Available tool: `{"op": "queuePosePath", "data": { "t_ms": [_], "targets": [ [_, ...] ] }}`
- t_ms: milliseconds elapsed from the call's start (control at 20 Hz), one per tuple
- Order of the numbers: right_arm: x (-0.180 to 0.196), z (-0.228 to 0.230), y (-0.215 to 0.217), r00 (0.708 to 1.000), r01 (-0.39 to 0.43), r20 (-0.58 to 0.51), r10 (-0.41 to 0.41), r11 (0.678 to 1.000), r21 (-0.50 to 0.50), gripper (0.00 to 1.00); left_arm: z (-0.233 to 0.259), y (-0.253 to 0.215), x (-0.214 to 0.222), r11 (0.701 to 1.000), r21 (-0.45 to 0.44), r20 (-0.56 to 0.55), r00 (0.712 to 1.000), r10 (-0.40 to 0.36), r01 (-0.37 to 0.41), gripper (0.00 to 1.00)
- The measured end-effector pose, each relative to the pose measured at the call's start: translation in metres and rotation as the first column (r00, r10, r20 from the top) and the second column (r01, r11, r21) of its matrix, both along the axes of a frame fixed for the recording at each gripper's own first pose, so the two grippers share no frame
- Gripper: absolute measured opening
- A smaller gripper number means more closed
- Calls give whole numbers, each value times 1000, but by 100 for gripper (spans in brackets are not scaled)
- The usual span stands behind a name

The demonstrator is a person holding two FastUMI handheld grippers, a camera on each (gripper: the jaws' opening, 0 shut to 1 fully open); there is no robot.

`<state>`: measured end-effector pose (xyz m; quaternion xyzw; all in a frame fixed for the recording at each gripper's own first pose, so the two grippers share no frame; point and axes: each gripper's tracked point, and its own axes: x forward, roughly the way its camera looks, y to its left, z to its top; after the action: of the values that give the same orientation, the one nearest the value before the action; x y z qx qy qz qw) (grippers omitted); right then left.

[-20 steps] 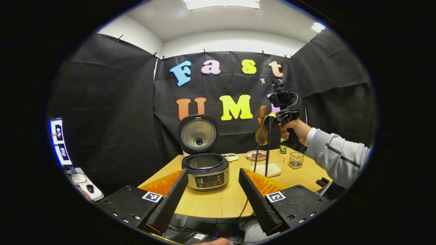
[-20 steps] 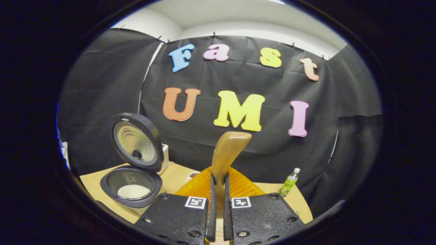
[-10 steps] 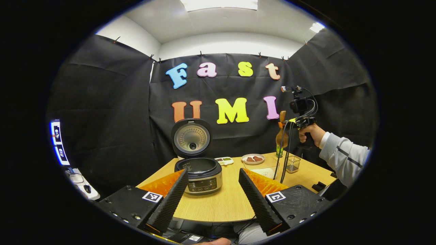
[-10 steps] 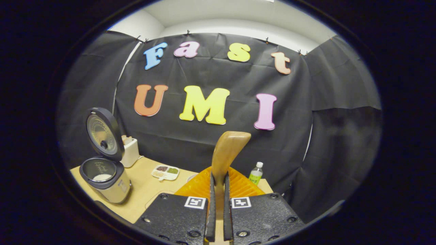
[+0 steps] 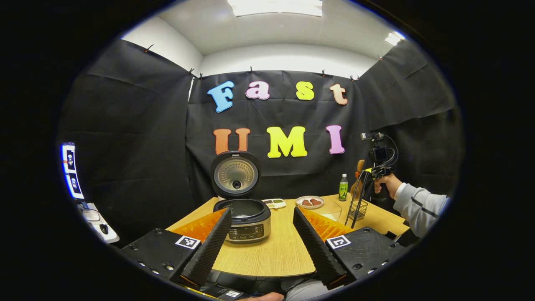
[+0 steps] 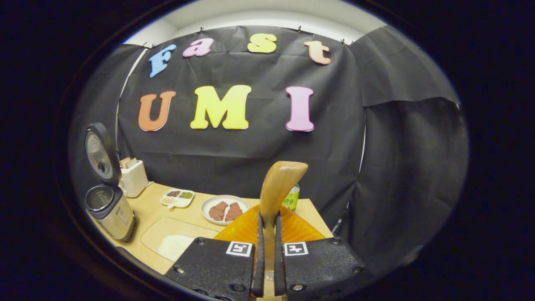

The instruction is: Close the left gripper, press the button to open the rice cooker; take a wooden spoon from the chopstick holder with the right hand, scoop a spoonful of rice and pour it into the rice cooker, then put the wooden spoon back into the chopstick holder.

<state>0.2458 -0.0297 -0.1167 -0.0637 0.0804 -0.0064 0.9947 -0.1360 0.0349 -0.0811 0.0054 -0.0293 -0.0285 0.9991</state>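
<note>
The rice cooker (image 5: pixel 247 220) stands on the table with its lid (image 5: pixel 235 174) raised; in the right gripper view the same cooker (image 6: pixel 109 208) sits at the far left. My right gripper (image 6: pixel 267 220) is shut on the handle of the wooden spoon (image 6: pixel 279 186), whose bowl points up. From the left gripper view, a hand (image 5: pixel 385 184) holds that gripper above the wire chopstick holder (image 5: pixel 359 208) at the table's right end. A clear box of rice (image 6: pixel 175 242) lies below and left of the spoon. My left gripper (image 5: pixel 262 210) stands open, short of the cooker.
A plate of brown pieces (image 6: pixel 223 209), a small divided tray (image 6: pixel 177 197), a white holder (image 6: pixel 133 179) and a green bottle (image 5: pixel 343 187) stand toward the back of the wooden table (image 5: pixel 276 251). Black cables hang from the right gripper.
The right gripper has carried the spoon rightward and down, away from the cooker to above the wire holder. The left gripper stayed open and barely moved.
</note>
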Motion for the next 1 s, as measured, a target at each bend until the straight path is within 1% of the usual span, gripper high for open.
{"op": "queuePosePath", "data": {
  "t_ms": [150,400,550,800,850,900,950,1000],
  "targets": [
    [2,-9,-6,1000,17,-10,-17,1000,-24,14,-1,4,-3,1000,-8,-7,1000,2,-2,94],
    [2,-3,-8,1000,23,11,-23,998,-53,15,1,8,-10,1000,-16,0,1000,4,-4,94],
    [8,-15,-11,1000,28,-13,-28,999,-35,15,5,8,-12,1000,-14,8,1000,2,-2,94],
    [23,-44,-32,994,91,-58,-91,996,-7,16,0,9,-11,1000,-18,-2,1000,3,-3,95],
    [22,-47,-35,993,98,-72,-98,995,-4,16,0,9,-11,1000,-21,-2,1000,3,-3,94],
    [21,-45,-36,993,100,-64,-100,995,-4,17,0,10,-12,1000,-23,-2,1000,1,-1,94],
    [21,-41,-41,992,112,-52,-112,994,-4,18,0,10,-13,1000,-25,-1,1000,2,-2,94],
    [19,-38,-40,992,112,-53,-111,994,8,32,0,11,-13,1000,-27,-1,1000,4,-4,94]
  ]
}}
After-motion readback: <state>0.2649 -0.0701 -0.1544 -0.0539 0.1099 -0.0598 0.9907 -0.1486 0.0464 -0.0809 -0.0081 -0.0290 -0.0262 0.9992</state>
